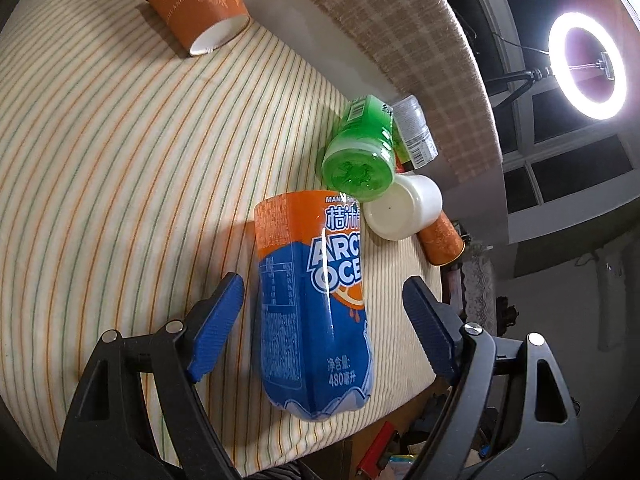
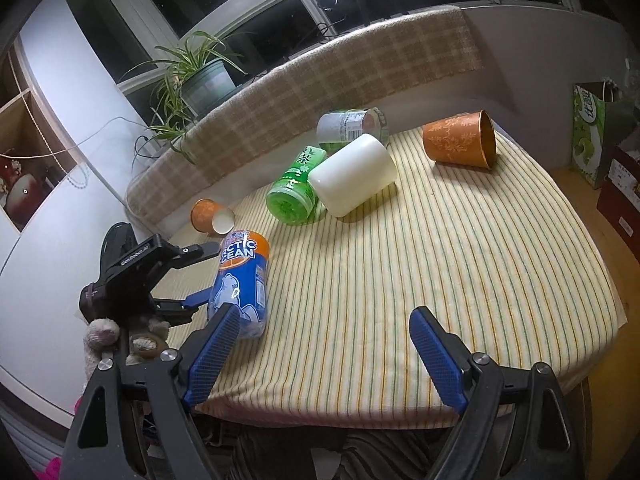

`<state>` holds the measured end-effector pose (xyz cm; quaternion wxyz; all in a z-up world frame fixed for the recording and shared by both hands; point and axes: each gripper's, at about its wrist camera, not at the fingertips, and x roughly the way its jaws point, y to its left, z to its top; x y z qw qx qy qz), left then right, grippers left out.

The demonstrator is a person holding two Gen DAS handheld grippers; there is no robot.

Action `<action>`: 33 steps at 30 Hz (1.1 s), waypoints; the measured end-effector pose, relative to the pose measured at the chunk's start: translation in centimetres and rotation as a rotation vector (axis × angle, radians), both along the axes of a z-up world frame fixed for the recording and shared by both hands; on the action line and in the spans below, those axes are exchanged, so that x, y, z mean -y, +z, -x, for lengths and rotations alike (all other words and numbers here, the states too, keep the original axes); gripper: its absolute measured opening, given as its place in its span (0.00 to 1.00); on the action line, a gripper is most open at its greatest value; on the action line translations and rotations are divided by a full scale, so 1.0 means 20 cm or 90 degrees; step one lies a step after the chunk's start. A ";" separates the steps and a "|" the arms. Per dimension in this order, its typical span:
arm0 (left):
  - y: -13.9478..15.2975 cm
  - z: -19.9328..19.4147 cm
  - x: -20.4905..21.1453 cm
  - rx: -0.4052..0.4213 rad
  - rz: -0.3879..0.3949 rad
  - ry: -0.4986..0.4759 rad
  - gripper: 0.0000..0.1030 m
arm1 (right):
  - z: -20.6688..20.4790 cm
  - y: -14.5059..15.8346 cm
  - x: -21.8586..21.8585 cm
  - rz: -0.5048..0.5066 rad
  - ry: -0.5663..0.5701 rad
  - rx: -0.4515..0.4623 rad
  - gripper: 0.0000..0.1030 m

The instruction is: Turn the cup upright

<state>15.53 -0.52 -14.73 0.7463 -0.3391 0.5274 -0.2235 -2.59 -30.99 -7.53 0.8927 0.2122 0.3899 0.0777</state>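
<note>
Spread jaws of the left gripper [image 1: 323, 322] bracket the lying Arctic Ocean cup [image 1: 316, 312], apparently to grip and upright it, while the right gripper [image 2: 322, 354] hovers spread beside it.

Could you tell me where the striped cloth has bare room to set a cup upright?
Bare cloth spreads in front of the open right gripper, between the Arctic Ocean bottle and the orange cup. It is crowded where the white cup and green bottle touch.
</note>
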 end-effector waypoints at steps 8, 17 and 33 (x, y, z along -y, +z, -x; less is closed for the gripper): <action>-0.04 -0.05 0.06 -0.010 -0.009 -0.006 0.78 | 0.01 0.00 0.01 0.012 -0.014 -0.002 0.86; -0.07 -0.06 0.10 0.000 -0.040 -0.024 0.61 | 0.01 -0.01 0.04 0.011 -0.029 -0.007 0.86; 0.22 0.15 0.19 0.203 -0.210 -0.028 0.60 | 0.00 -0.01 -0.01 0.030 -0.018 -0.001 0.86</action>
